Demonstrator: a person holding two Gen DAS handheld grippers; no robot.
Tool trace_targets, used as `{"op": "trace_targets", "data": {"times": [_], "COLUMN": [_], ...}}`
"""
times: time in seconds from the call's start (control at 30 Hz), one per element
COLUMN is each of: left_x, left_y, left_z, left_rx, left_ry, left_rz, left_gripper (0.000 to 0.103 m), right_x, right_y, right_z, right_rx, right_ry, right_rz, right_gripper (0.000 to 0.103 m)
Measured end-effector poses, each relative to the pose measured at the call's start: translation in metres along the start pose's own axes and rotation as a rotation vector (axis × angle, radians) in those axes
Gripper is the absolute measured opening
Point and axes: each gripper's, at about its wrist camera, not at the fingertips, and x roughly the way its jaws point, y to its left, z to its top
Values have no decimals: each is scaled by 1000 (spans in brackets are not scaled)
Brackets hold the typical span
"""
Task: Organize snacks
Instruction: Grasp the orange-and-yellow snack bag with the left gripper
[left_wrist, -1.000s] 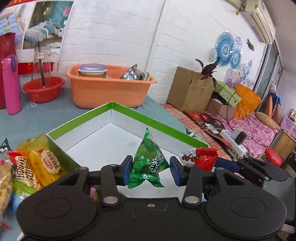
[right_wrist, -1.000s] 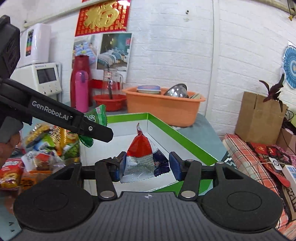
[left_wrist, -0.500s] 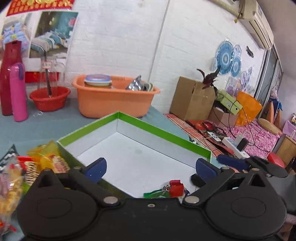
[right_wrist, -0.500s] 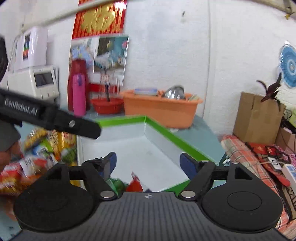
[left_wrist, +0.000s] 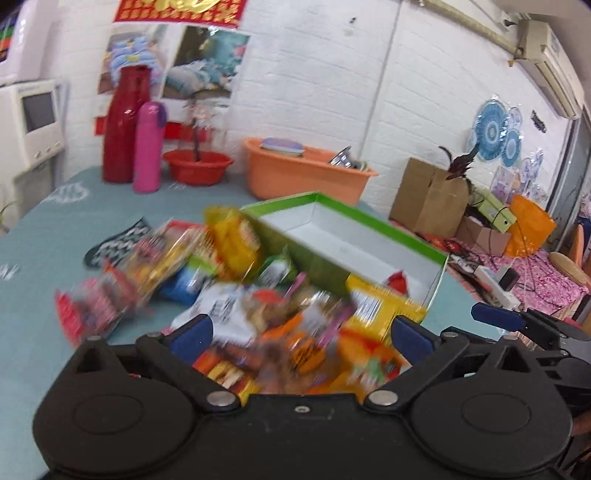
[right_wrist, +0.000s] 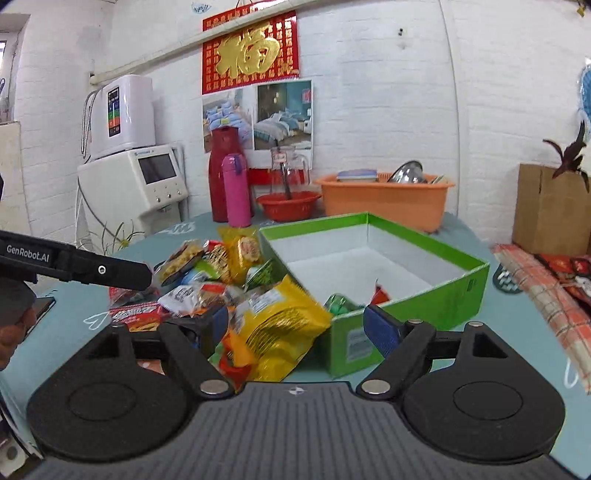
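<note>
Two grippers gape wide and hold nothing: the left gripper (left_wrist: 301, 334) low in its frame over the blurred snack pile (left_wrist: 229, 280), the right gripper (right_wrist: 297, 325) likewise. Centre-right, the box (right_wrist: 436, 302) holds a green packet (right_wrist: 341, 303) and a red packet (right_wrist: 379, 295) at its near corner.

glossy snack packets (right_wrist: 284, 325), cardboard box (right_wrist: 424, 306) — matt
</note>
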Motion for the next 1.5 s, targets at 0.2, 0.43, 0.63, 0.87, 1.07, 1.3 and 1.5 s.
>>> {"op": "trace_targets", "data": {"times": [0.2,0.43,0.63,0.87,1.07,1.3,1.5], "left_x": [-18,-27,-16,37,71,85,62], "left_y": [19,38,26,-2,-10,-13,-24], "left_z": [-30,-42,-34,-25,-23,-29,-27], "left_rx": [-25,-87,-76,-40,-65,-27,2], "left_ry": [37,28,30,101,176,223,188], "left_rz": [45,28,-117,-300,-337,-308,-317], "left_gripper": [103,103,103,93,75,73,72], "right_x": [15,30,35,32,34,45,26], "right_y": [28,49,50,49,43,42,39], "right_z": [-26,-29,-29,-38,-40,-43,-37], "right_rx": [8,2,-39,-21,5,26,18], "right_ry": [109,136,143,174,185,201,163], "right_rz": [26,3,-37,-21,19,33,37], "right_gripper": [103,103,103,95,81,64,57]}}
